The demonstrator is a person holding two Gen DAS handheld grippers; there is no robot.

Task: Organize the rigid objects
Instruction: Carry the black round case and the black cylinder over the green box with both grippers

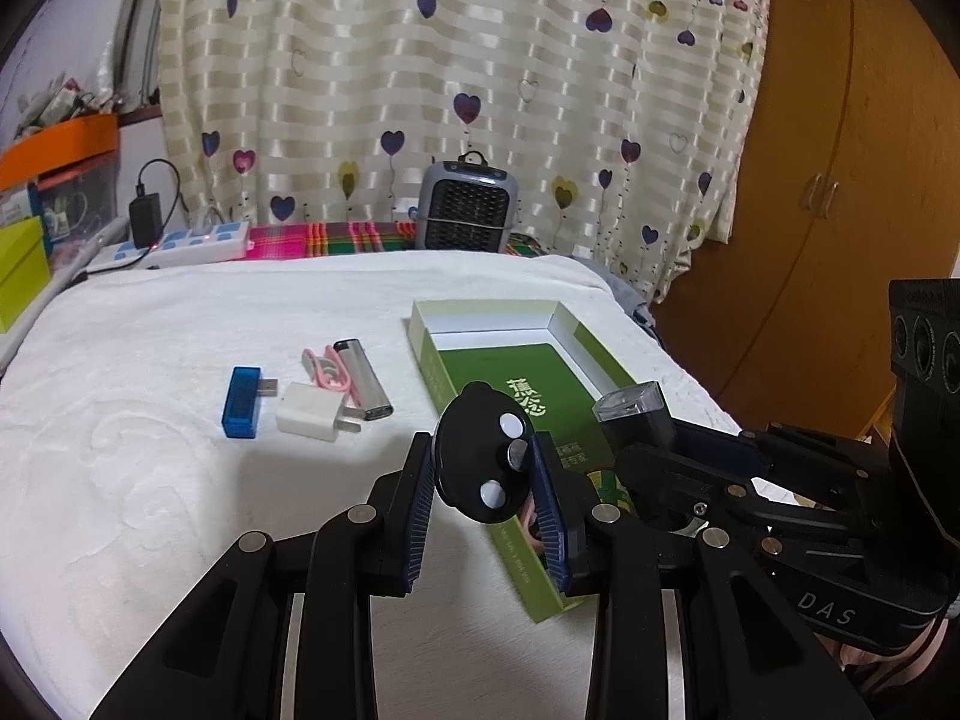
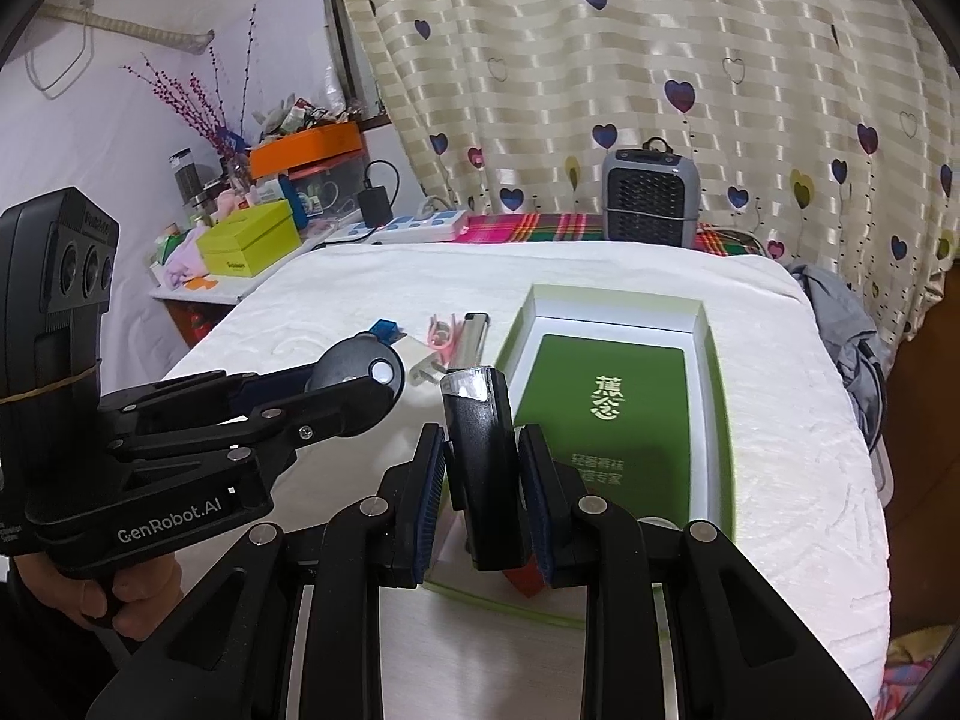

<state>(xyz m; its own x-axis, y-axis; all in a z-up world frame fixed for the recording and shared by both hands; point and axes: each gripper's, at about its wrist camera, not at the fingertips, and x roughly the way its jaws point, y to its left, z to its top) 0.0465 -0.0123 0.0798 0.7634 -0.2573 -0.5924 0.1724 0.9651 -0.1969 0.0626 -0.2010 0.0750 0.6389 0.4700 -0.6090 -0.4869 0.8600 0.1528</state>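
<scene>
I am holding a black rounded plastic gadget with white buttons (image 1: 487, 461) clenched between my left tongs (image 1: 489, 507), just at the near left edge of the shallow green cardboard box (image 1: 447, 360). My right tongs (image 2: 483, 501) are gripping a black upright rectangular device with a clear top (image 2: 480, 450), hovering over the near end of that box. The box is lying open on the table, which is wearing a white textured cloth (image 1: 150, 420), and a green printed card is lying flat inside it. To the left of the box, a blue translucent USB stick (image 1: 243, 401), a white plug adapter (image 1: 312, 420), a silver cylindrical lighter (image 1: 363, 383) and a pink looped cord (image 1: 327, 369) are sitting close together. Beyond the box, a grey small fan heater (image 1: 468, 207) is standing against the curtain.
</scene>
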